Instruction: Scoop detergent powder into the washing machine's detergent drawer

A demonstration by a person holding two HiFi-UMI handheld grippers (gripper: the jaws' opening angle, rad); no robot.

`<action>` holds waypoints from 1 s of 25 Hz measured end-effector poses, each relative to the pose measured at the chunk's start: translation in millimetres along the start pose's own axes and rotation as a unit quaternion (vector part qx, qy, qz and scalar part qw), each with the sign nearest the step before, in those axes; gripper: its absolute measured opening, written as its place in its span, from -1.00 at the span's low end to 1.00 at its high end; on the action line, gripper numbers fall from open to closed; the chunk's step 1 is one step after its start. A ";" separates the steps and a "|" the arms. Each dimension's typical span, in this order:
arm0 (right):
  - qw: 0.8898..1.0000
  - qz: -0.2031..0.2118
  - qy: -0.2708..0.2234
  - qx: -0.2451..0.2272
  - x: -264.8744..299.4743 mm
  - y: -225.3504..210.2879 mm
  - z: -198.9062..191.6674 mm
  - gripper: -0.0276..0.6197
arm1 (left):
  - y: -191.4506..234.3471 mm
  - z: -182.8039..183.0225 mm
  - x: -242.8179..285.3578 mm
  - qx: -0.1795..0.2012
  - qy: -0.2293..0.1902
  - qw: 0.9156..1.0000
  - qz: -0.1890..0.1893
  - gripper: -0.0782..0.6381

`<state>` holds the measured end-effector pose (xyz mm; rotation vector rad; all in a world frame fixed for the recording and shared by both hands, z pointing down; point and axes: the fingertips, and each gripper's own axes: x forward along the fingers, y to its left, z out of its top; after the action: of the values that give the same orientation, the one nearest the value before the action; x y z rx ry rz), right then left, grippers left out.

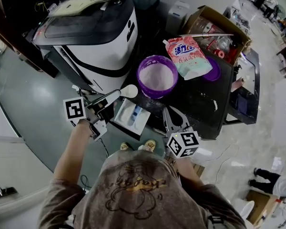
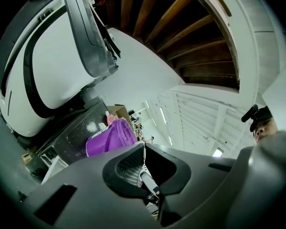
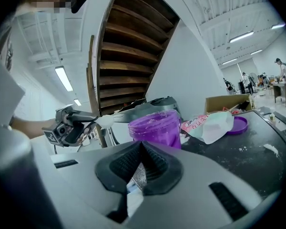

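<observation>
nearest the person, the right gripper (image 1: 169, 113) hangs over the dark table's (image 1: 214, 113) near edge, its jaws pressed together on nothing. the left gripper (image 1: 107, 98) is clamped on the handle of a white scoop (image 1: 129, 90), whose bowl sits just beside the near rim of the purple tub (image 1: 157, 75) of powder. the open detergent drawer (image 1: 131, 116) lies below. farther off are the pouch (image 1: 188, 56) and the washing machine (image 1: 93, 32).

Washing machine (image 1: 102, 42) shell glossy white plastic; purple tub (image 1: 139, 78) smooth translucent plastic; pouch (image 1: 188, 56) shiny film; worktop (image 1: 200, 104) matt dark, powder-dusted; box (image 1: 194, 20) brown cardboard; scoop (image 1: 128, 90) smooth white plastic.
</observation>
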<state>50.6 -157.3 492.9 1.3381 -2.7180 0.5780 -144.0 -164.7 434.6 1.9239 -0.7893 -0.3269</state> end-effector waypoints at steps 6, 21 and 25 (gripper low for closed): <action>1.000 -0.012 -0.006 0.008 -2.3 14.4 -2.8 -0.91 | 5.6 -9.4 -11.2 0.018 0.012 1.000 -0.002 -0.72; 0.999 -0.040 -0.004 0.007 -5.0 29.4 -15.8 -0.91 | 45.1 -28.8 -19.4 0.053 0.028 0.998 0.008 -0.71; 0.999 -0.045 -0.004 0.009 -7.1 32.3 -18.5 -0.91 | 71.3 -44.8 -25.3 0.022 0.041 0.998 0.048 -0.72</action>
<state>28.0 -127.5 498.7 1.4600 -2.6493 0.5920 -166.3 -138.2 515.4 1.9204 -0.8367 -0.1734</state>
